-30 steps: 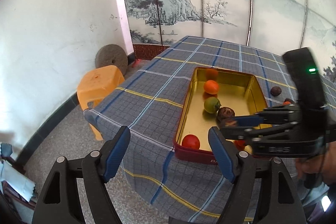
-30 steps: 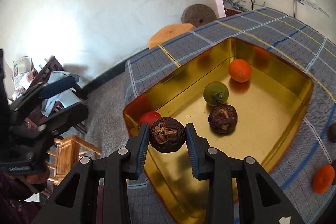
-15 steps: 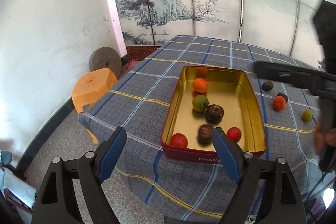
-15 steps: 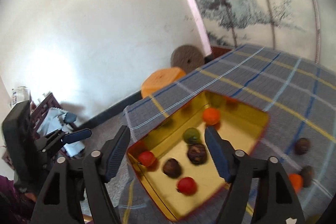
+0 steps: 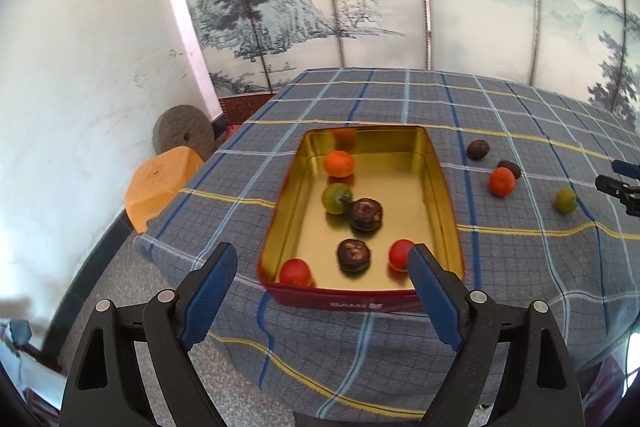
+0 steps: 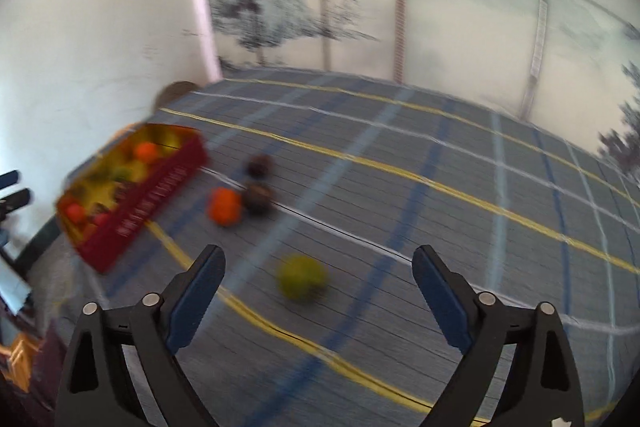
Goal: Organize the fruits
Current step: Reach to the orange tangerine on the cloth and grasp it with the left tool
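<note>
Right of the tin (image 5: 362, 301), a green fruit (image 6: 301, 275) lay on the bench just ahead of the right gripper's (image 6: 316, 293) wide-spread, empty fingers, far nearer than the left's.

Tin (image 5: 440, 187): rectangular, gold inside, red outer wall with lettering, lying flat and open on the plaid-clothed surface (image 5: 500, 267) near its edge.
Fruits in tin: an orange one (image 5: 339, 163) toward the far end; a green one (image 5: 336, 198) touching a dark brown one (image 5: 365, 214) mid-tin; a second dark brown one (image 5: 353, 255) between two red ones (image 5: 295, 271) (image 5: 400, 254) at the near end.
Loose fruits: a dark one (image 5: 477, 149) farthest; another dark one (image 5: 510, 167) touching an orange one (image 5: 502, 181); a yellow-green one (image 6: 302, 277) apart, nearer the edge, blurred in the right wrist view.
</note>
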### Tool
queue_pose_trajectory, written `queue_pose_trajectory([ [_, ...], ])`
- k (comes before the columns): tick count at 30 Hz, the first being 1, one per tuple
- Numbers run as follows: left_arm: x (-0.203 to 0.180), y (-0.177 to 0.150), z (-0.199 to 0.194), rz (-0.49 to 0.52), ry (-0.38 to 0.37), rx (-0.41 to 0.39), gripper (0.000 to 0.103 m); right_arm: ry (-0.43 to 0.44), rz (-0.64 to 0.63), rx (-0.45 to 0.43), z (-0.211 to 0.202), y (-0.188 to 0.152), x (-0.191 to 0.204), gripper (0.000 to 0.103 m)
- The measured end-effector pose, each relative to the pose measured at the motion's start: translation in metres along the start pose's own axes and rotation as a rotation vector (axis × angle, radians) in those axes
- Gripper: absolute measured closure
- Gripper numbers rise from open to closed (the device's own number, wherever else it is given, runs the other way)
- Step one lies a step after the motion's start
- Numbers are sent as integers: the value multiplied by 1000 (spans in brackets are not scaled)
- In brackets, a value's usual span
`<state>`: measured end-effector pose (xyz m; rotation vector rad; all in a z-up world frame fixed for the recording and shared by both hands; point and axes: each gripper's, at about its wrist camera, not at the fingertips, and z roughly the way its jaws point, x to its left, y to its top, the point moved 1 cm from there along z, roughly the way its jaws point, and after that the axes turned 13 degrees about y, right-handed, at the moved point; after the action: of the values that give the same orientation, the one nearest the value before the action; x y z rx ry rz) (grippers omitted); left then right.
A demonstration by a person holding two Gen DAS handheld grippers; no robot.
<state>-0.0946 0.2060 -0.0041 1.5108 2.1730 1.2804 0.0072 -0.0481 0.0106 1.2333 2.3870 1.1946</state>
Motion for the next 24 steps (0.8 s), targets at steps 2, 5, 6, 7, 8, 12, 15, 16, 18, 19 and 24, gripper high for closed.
queue_pose_trajectory([
  [2, -11, 4, -1, 30, -16, 0, 16, -99, 39, 42, 0, -7, -25, 6],
  [5, -28, 11, -3, 71, -65, -7, 16, -181, 122, 99, 4, -19, -63, 6],
  [6, -35, 15, -4, 90, -85, -14, 16, -207, 141, 114, 4, -23, -72, 6],
  [7, -44, 20, -5, 112, -108, -21, 16, -231, 157, 127, 5, -26, -79, 6],
  [8, -51, 24, -5, 130, -135, -26, 16, -252, 170, 140, 5, -31, -87, 5],
  [12, -94, 45, -1, 192, -286, -17, 16, -298, 206, 174, 9, -45, -104, 1],
  [15, -126, 59, 13, 203, -374, 24, 16, -263, 238, 154, 1, -51, -111, 1],
  [16, -139, 63, 21, 208, -398, 33, 16, -256, 244, 154, 1, -51, -114, 1],
  [18, -164, 67, 37, 241, -421, 62, 18, -238, 245, 154, 1, -52, -115, 0],
  [19, -178, 68, 46, 263, -440, 82, 21, -230, 240, 156, 2, -53, -115, 0],
  [24, -220, 73, 86, 313, -451, 155, 26, -171, 186, 170, 8, -51, -108, 0],
])
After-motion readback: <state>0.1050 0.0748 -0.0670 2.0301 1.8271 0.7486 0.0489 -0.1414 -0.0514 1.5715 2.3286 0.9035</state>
